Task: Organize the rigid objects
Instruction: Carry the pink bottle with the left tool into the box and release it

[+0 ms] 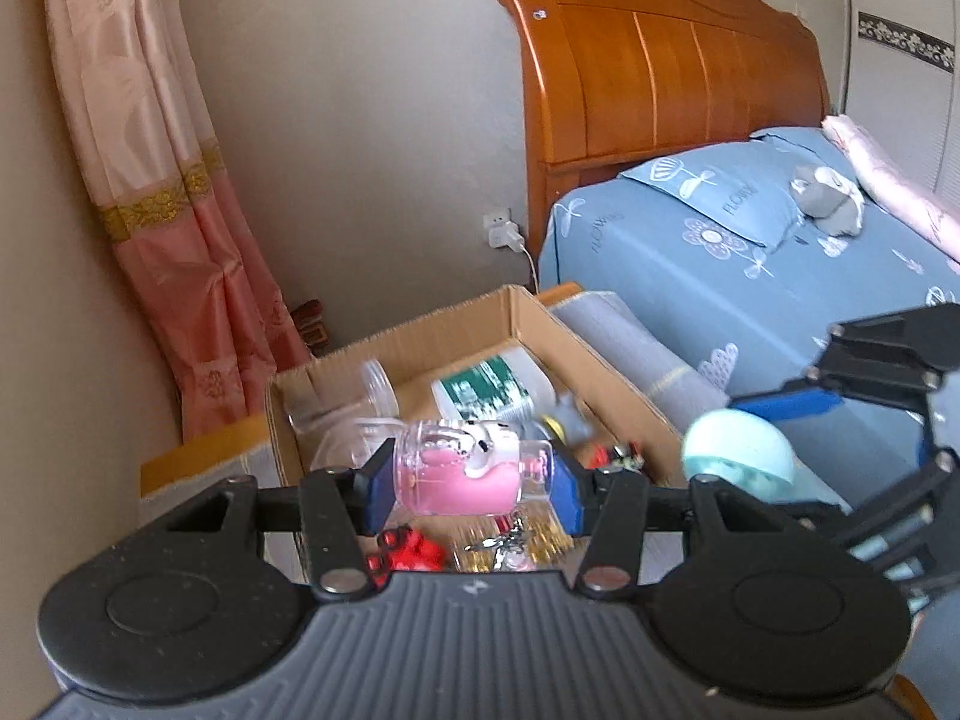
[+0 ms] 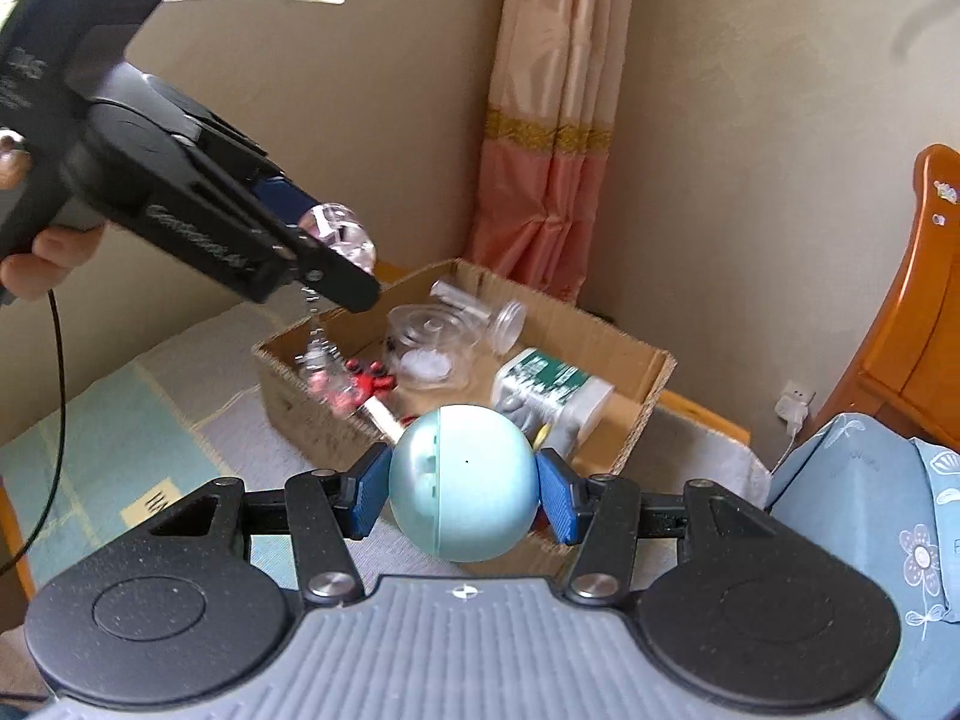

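Observation:
My left gripper (image 1: 471, 483) is shut on a clear plastic toy capsule (image 1: 474, 468) with a pink base and a white figure inside, held above the near end of an open cardboard box (image 1: 456, 315). A chain with charms hangs below it (image 2: 318, 348). My right gripper (image 2: 462, 489) is shut on a pale teal ball (image 2: 462, 483), held just in front of the box (image 2: 648, 384). The ball also shows at the right of the left wrist view (image 1: 741, 447). The left gripper shows at upper left in the right wrist view (image 2: 336, 252).
The box holds clear plastic jars (image 2: 432, 339), a white bottle with a green label (image 2: 552, 390), a red toy (image 1: 414, 552) and small trinkets. It sits on a cloth-covered surface (image 2: 180, 396). A bed with blue bedding (image 1: 750, 252) and wooden headboard (image 1: 660, 72) lies right. A pink curtain (image 1: 180, 210) hangs behind.

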